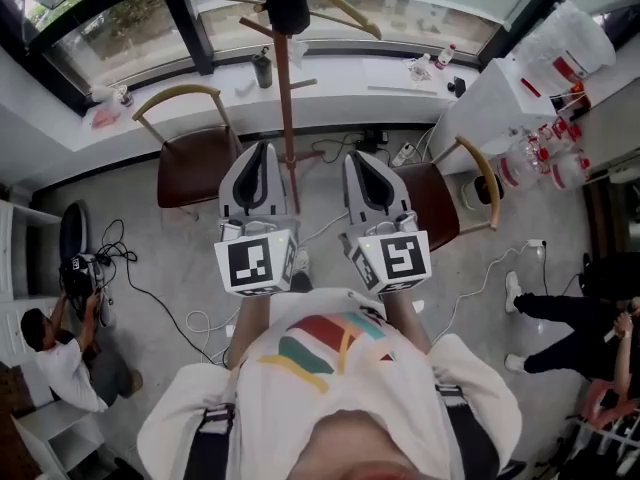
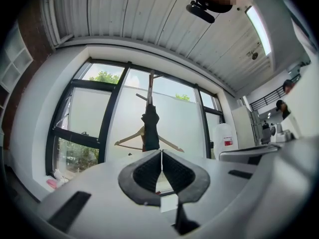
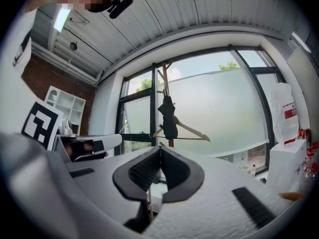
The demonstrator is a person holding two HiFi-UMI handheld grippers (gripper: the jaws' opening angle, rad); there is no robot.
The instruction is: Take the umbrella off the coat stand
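Note:
A black folded umbrella (image 1: 286,0) hangs near the top of the wooden coat stand (image 1: 288,128) in front of the window. A wooden hanger (image 1: 340,6) hangs beside it. My left gripper (image 1: 262,150) and right gripper (image 1: 362,160) are held side by side, short of the stand, both shut and empty. In the left gripper view the umbrella (image 2: 150,128) shows straight beyond the closed left gripper (image 2: 162,151). In the right gripper view the umbrella (image 3: 169,117) and hanger (image 3: 192,131) stand beyond the closed right gripper (image 3: 160,147).
Two brown chairs (image 1: 196,163) (image 1: 440,198) flank the stand. A window sill (image 1: 330,73) carries a dark bottle (image 1: 262,68) and small items. A white table (image 1: 505,103) with bottles is at the right. Cables (image 1: 150,288) lie on the floor. People sit at the left (image 1: 60,353) and right (image 1: 580,318).

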